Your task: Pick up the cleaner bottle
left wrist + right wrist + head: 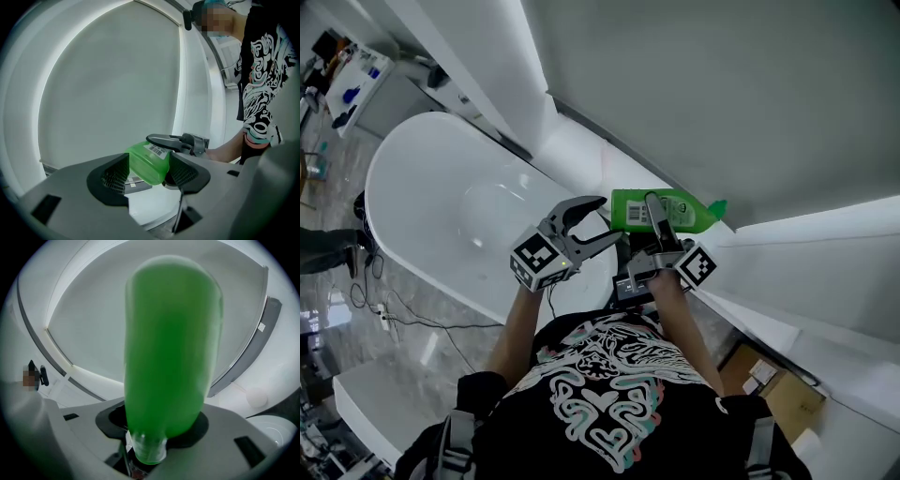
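One outstretched right claw (656, 208) clamps cleaner bottle (686, 214).

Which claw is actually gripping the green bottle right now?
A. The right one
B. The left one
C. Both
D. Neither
A: the right gripper view shows the green cleaner bottle clamped in the right claw, while the left claw stands open, its jaws apart by the bottle's base.

One cleaner bottle (694, 214), two grippers (609, 221) (660, 214), one bathtub (431, 187).
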The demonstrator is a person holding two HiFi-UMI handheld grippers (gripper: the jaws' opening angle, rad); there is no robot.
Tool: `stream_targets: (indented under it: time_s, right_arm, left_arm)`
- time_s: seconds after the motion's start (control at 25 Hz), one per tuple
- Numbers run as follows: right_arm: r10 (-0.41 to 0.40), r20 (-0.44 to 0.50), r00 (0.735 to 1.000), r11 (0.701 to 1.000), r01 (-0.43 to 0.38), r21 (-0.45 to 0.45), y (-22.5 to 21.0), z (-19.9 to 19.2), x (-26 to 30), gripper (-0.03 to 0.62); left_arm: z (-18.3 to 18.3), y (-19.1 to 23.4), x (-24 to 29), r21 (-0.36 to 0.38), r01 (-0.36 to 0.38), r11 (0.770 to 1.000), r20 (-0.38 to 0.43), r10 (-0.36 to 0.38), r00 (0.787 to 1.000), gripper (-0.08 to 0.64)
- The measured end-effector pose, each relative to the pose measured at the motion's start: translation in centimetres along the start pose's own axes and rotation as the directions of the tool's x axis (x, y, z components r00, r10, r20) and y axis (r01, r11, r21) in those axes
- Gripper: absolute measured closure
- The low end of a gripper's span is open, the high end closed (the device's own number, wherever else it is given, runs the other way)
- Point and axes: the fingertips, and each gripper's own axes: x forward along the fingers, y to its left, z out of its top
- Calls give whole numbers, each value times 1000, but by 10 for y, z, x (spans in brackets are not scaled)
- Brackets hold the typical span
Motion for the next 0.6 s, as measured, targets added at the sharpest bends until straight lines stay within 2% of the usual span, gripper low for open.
stream_targets:
  time_s: [0.36,0.6]
  right_arm:
    - [-3,-7,1000,1000,2,-28,2,-8,-16,380]
    - [-7,-7,1000,1000,7,-22,17,-4,0,380]
  left_arm:
    - [-8,-10,-6,-3,-14,1000,3,14,1000,282]
    - [10,1,-7,-12,-11,1000,0,11,1000,282]
